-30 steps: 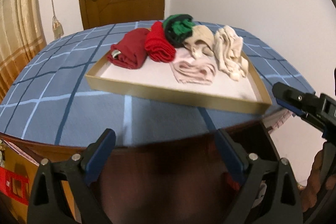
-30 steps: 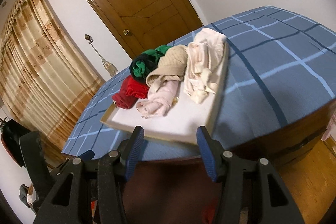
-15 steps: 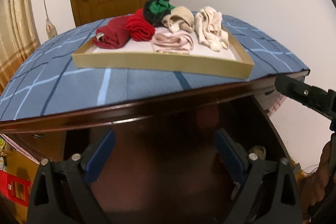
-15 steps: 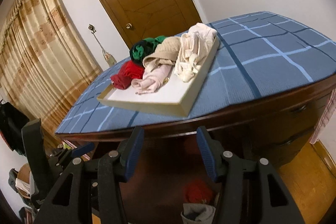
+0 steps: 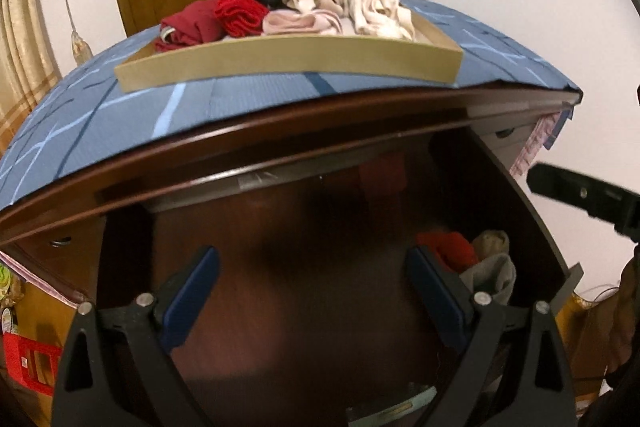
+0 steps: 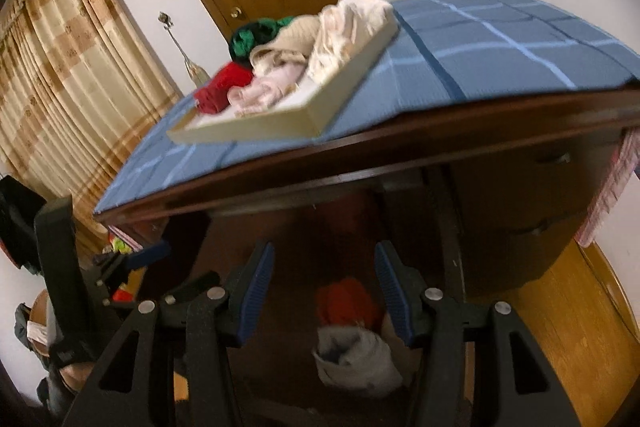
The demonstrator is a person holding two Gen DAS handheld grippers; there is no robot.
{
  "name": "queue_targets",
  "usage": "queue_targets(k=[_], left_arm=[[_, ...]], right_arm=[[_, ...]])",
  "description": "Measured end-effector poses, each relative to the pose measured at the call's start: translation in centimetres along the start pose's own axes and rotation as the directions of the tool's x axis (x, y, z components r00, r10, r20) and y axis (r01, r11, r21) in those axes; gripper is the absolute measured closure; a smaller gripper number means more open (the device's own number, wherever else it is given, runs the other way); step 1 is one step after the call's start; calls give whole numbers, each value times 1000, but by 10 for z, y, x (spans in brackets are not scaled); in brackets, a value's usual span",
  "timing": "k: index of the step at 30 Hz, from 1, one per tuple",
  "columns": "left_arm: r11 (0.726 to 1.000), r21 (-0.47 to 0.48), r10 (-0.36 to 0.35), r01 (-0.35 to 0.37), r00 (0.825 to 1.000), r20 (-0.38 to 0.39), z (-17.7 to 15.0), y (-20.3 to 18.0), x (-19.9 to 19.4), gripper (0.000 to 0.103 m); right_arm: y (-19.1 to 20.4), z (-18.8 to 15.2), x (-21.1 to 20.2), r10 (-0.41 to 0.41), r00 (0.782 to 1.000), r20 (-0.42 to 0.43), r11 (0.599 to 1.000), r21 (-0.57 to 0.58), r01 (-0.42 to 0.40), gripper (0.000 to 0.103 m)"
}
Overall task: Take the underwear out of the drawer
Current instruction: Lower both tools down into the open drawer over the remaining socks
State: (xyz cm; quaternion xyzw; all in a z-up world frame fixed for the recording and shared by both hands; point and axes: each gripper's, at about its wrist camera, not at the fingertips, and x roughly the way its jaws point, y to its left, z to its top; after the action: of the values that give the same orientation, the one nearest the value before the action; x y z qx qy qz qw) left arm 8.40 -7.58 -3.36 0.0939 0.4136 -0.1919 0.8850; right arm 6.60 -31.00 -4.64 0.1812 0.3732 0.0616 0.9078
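Both grippers lowered toward drawer (image 6: 280,307), right gripper (image 6: 324,291) wide, empty, red underwear (image 6: 346,301) between its fingers.

I am seeing open room ahead of both tools inside the dark drawer (image 5: 304,307). The bench (image 5: 280,147) edge is overhanging above the left tool (image 5: 312,291), closing the way upward. Ahead and right of it, a red roll (image 5: 448,247) and a grey bundle (image 5: 492,275) are filling the corner. Between the right tool's (image 6: 324,291) fingers, that clothing is lying just ahead.
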Motion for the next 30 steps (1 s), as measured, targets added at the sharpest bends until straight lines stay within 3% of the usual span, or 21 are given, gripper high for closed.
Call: queue_targets(k=[11, 18, 21, 25, 27, 30], left_arm=[[1000, 0, -13, 13, 998, -59, -17, 1, 8, 7], [1000, 5, -9, 9, 997, -71, -22, 0, 7, 7], [1000, -1, -8, 8, 998, -70, -22, 2, 6, 7], [1000, -11, 3, -4, 997, -71, -22, 8, 8, 7], [1000, -25, 7, -9, 997, -72, -22, 13, 9, 7], [999, -50, 8, -12, 997, -75, -21, 20, 11, 7]], right_arm=[[-14, -23, 19, 31, 988, -152, 999, 18, -28, 48], [-2, -21, 52, 13, 977, -215, 998, -56, -25, 48], [-1, -20, 74, 13, 961, -275, 998, -60, -30, 48], [2, -24, 99, -48, 929, -368, 996, -82, 19, 48], [4, -25, 109, -76, 911, -406, 994, -104, 37, 64], [7, -24, 115, -34, 902, -431, 996, -85, -3, 65]])
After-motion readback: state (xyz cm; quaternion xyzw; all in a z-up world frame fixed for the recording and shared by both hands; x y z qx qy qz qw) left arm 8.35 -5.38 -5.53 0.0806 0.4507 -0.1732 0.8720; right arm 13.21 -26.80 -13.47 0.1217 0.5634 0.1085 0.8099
